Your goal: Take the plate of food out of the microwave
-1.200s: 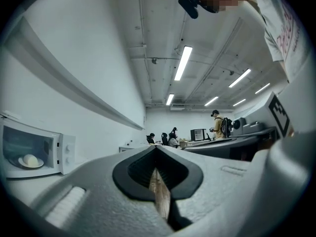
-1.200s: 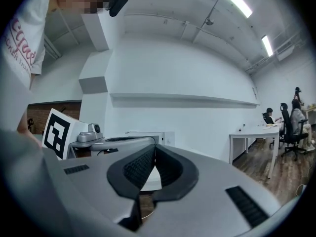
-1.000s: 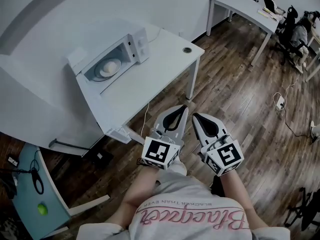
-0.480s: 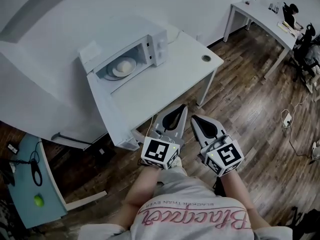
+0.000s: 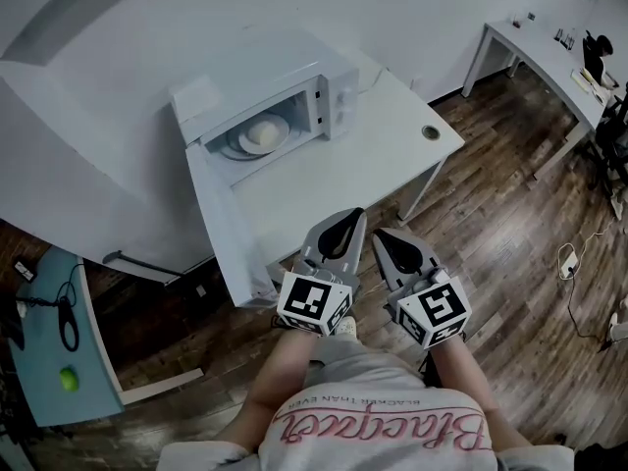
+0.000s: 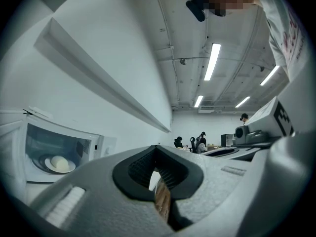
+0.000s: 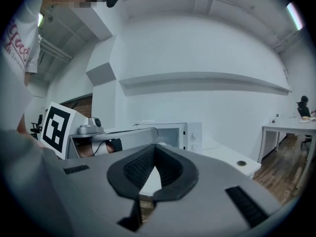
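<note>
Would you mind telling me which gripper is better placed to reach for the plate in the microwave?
Left, probably. The left gripper is on the side nearer the microwave and sees the plate unobstructed; the right gripper has the left one in between. Both are shut and empty.

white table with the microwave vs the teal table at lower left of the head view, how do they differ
Colour: the white table is plain white, the teal table blue-green.
Load: the white table carries a microwave, door open, with a plate of food inside; the teal table holds a small green ball and a black cable.
Both stand on the wood floor.
</note>
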A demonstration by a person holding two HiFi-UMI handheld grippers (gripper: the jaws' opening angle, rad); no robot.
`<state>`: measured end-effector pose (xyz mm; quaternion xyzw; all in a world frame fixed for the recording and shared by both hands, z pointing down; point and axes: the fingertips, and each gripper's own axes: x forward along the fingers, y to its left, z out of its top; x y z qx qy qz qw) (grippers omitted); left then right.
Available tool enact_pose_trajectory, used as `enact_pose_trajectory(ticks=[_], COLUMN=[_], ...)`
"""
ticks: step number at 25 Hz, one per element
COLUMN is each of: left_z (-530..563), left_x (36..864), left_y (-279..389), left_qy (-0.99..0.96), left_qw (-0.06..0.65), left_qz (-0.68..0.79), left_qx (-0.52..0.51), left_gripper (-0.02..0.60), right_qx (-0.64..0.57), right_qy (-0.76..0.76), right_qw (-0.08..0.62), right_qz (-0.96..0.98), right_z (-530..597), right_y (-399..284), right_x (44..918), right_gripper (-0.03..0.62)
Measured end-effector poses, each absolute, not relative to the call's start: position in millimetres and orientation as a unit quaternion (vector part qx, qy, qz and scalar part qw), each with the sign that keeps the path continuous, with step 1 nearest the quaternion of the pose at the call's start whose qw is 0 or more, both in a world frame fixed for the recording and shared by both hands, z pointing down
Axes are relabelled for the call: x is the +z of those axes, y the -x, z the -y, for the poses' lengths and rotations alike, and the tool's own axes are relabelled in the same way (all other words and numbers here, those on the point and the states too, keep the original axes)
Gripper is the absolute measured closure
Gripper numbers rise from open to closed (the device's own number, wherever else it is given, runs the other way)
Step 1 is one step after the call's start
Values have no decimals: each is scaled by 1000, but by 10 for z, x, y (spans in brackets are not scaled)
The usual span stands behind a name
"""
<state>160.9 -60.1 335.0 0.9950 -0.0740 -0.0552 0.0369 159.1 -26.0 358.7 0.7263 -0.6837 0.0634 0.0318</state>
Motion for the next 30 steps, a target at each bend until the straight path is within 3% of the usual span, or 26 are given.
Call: enact_pose_trajectory(ticks=[30], left_z=[1017], left_x=[3440], left_y=[-1634], left_qy=[-985], left_qw=[33], left_qz=[162], left_qx=[-42], left_gripper=[577], right_qx=[61], right_qy=[-685], right_qw=[36], right_qz=[725], right_z=[762], right_y=[-1753], right_x=[3627], right_gripper=[583])
